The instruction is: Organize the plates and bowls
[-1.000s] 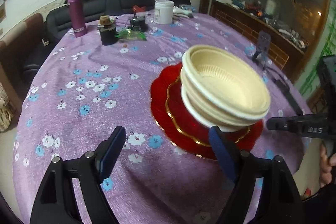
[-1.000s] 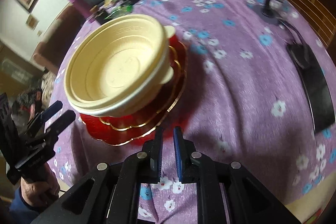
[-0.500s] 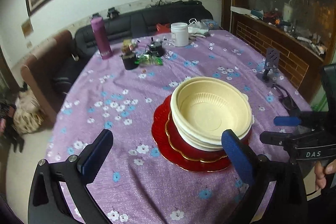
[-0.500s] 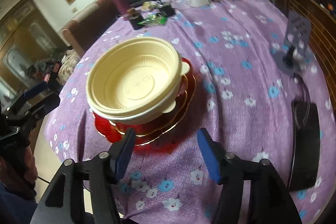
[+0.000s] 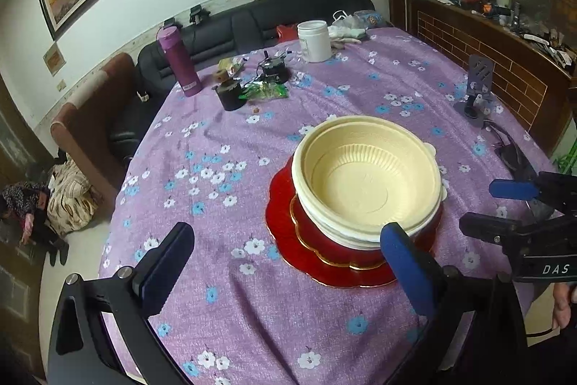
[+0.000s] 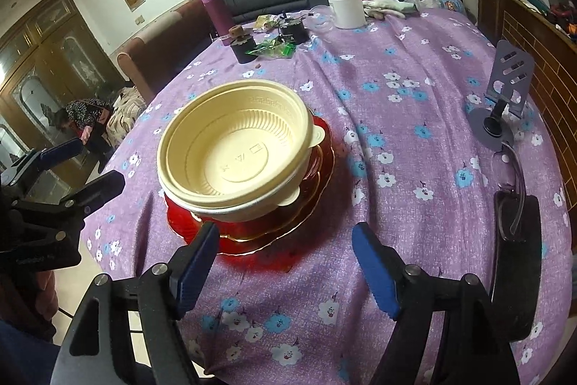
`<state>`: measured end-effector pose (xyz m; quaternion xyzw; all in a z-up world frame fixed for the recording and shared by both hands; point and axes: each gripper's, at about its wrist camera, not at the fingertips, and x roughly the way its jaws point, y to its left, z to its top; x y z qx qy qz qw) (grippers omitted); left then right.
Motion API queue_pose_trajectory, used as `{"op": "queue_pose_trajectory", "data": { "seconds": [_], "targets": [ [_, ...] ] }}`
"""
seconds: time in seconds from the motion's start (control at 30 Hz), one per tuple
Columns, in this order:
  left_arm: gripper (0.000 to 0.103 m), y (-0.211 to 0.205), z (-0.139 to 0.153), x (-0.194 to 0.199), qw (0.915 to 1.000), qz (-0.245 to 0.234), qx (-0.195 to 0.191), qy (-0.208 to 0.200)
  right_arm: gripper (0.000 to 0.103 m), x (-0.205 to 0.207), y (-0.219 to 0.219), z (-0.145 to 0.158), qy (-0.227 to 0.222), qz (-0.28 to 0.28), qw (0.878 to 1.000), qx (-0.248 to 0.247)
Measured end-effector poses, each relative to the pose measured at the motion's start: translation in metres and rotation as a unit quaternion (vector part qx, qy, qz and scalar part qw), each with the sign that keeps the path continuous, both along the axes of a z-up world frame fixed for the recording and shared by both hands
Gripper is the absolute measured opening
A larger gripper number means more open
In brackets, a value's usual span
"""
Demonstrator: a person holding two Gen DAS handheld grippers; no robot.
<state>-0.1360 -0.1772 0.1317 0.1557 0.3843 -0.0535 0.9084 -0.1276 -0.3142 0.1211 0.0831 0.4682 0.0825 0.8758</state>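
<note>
The cream bowls [image 5: 368,183] sit nested on the red plates [image 5: 285,226] on the table [image 5: 216,168]; left gripper [image 5: 285,262] stands wide open and empty, right gripper [image 6: 285,262] has just been opening, nothing between its jaws; stacking appears complete, so the next move is probably withdrawal.

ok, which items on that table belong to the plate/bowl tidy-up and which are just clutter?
Job items:
- cream bowls, nested, sitting on the plates
- red plates, stacked under them
- left gripper and right gripper, both open, holding nothing

Just lying about:
- purple flask
- white jar
- phone stand
- green wrapper
- small dark pot
</note>
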Motion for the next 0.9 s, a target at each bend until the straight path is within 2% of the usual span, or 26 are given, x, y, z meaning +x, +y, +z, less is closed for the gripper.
{"op": "queue_pose_trajectory", "data": {
  "seconds": [0.6, 0.9],
  "targets": [
    [0.103, 0.01, -0.004, 0.007, 0.9994, 0.0, 0.031, -0.014, 0.08, -0.003, 0.011, -0.002, 0.006, -0.025, 1.0, -0.012],
    [0.103, 0.011, -0.013, 0.007, 0.999, 0.018, 0.04, 0.007, 0.083, -0.003, 0.01, -0.004, 0.01, -0.026, 0.999, -0.016]
  ]
}}
